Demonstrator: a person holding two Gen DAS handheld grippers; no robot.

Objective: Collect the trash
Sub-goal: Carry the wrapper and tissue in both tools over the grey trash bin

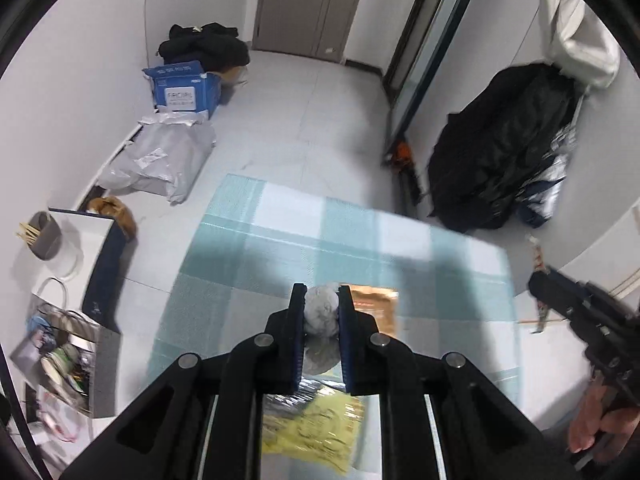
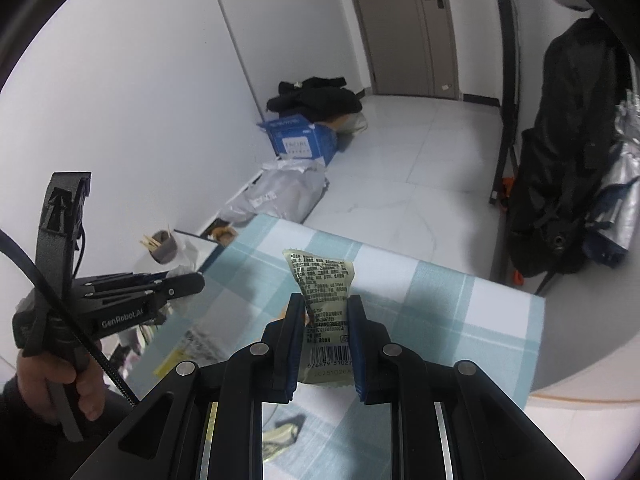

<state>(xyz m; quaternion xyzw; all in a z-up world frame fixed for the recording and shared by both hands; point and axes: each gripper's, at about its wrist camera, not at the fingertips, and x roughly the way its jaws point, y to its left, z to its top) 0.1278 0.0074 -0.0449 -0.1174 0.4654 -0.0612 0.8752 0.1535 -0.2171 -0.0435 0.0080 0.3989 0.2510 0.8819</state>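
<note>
Nearest the left wrist lens: left gripper point(image 1: 322, 300), jaws pinched on a crumpled grey tissue wad point(image 1: 320, 314), blue pads pressing it from both sides, held above the table. Under those fingers, blurred: a yellow wrapper point(image 1: 316, 428) and a silvery foil packet point(image 1: 288, 396) on the checked tablecloth point(image 1: 280, 216), teal and white. Just past the wad, a brown-orange packet point(image 1: 376, 304) lying flat on the cloth.

Nearest the right wrist lens: right gripper point(image 2: 323, 308), closed on a pale green snack packet point(image 2: 322, 292), printed text and barcode facing the camera, upper half standing clear above the fingertips, lifted off the cloth. Below, between the finger frames, a small crumpled scrap point(image 2: 282, 436) on the cloth.

Each tool visible in the other's view: right one at the right edge of the left view, with part of a hand point(image 1: 600, 428) on its handle; left one at the left edge of the right view, gripped by a hand point(image 2: 52, 384).

Left of the table, on the floor: an open paper bag point(image 1: 68, 360) with mixed rubbish inside, a grey cup of wooden sticks point(image 1: 42, 236) on a white surface, a grey plastic mailer point(image 1: 160, 160), a blue carton point(image 1: 184, 88) with black clothing point(image 1: 204, 46) heaped behind it. Right side: a black coat point(image 1: 500, 144) hanging by the wall. Far end: a closed door point(image 1: 308, 4).
</note>
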